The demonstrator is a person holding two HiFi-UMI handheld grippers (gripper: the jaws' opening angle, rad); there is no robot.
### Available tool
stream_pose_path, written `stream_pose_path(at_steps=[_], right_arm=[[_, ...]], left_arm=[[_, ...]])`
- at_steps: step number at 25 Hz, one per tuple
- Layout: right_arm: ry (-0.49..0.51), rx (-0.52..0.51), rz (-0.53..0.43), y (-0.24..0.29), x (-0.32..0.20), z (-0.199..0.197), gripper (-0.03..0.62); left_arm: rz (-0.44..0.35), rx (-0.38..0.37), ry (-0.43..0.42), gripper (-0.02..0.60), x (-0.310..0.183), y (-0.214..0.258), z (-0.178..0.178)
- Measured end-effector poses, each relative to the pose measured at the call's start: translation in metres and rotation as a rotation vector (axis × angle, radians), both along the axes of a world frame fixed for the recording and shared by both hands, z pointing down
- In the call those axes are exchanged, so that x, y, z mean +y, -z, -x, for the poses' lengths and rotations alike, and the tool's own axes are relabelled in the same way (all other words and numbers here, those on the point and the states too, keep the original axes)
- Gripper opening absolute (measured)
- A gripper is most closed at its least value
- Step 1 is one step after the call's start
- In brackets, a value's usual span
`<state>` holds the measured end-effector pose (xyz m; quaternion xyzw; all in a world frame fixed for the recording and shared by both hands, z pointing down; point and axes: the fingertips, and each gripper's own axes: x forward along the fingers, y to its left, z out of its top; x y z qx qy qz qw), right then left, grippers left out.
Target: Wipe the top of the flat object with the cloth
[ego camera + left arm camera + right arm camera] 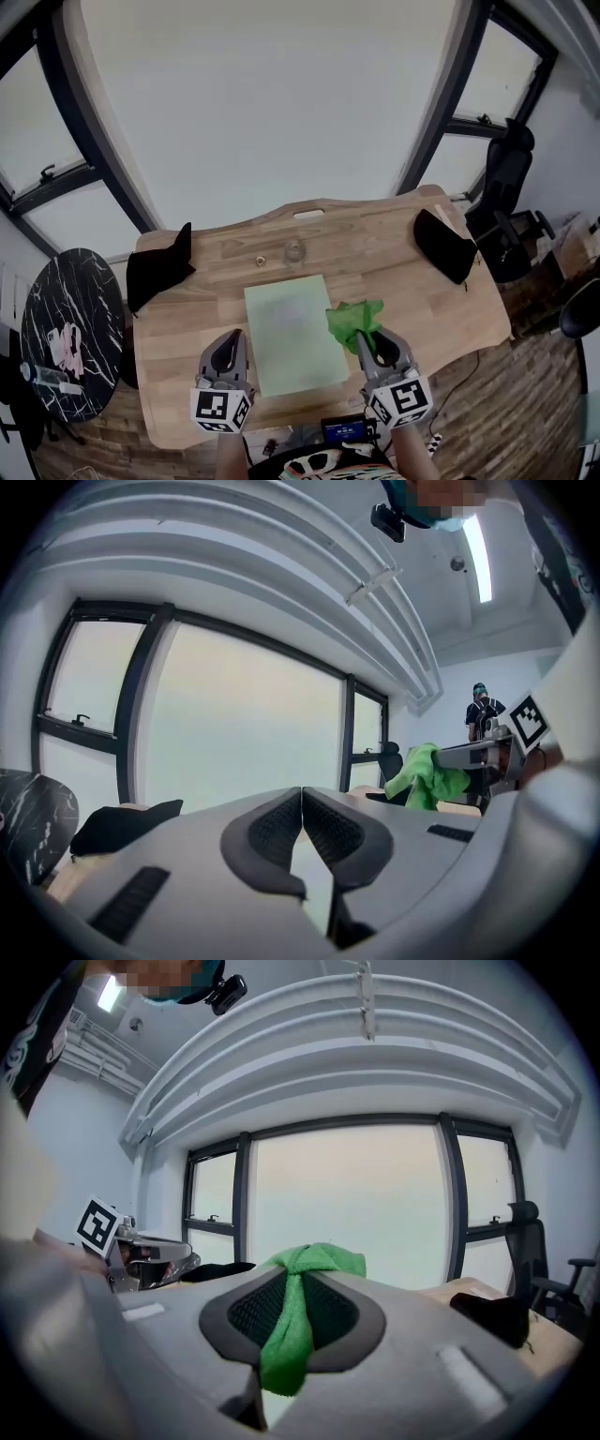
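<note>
Lying flat near the front middle of the desk (375, 246) is the sheet (286, 328), a pale green, smooth, matte rectangle, set slightly askew; the desk is of light wood with visible grain and rounded corners, and an oblong slot (307, 214) is cut near its far edge; the cloth (352, 319), bright green and soft-napped, is bunched in folds over the sheet's right edge; a twisted strip of it is clamped between the ribbed black pads (246, 1309) of the right hand-held gripper (292, 1309) and hangs below the jaws; the left hand-held gripper (302, 819) is held just beside the sheet's left edge, its jaws pressed together on nothing; both bodies are of smooth grey plastic; a cube (222, 409) printed with black-and-white square markers is carried at the rear of each; a black, limp, fabric-like shape (156, 267) is laid at the desk's left corner, a second shape (444, 246) at its right; a round table (70, 333) with a black, white-veined marble top is seen at the left.
</note>
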<state>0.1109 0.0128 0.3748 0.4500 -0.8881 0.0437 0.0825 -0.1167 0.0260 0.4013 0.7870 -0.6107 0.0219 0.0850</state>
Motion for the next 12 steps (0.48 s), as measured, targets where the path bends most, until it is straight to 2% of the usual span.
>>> stream_pose_path(at_steps=[5,12], right_arm=[[0.003,-0.011,0.002,-0.004,-0.010,0.002,0.057],[0.013,-0.012,0.024,-0.013,-0.026,0.008,0.057]], left_arm=[[0.023,-0.035,0.012,0.006,-0.015,-0.005,0.000],[0.080,-0.053,0.079,0.006,-0.027,-0.023,0.015]])
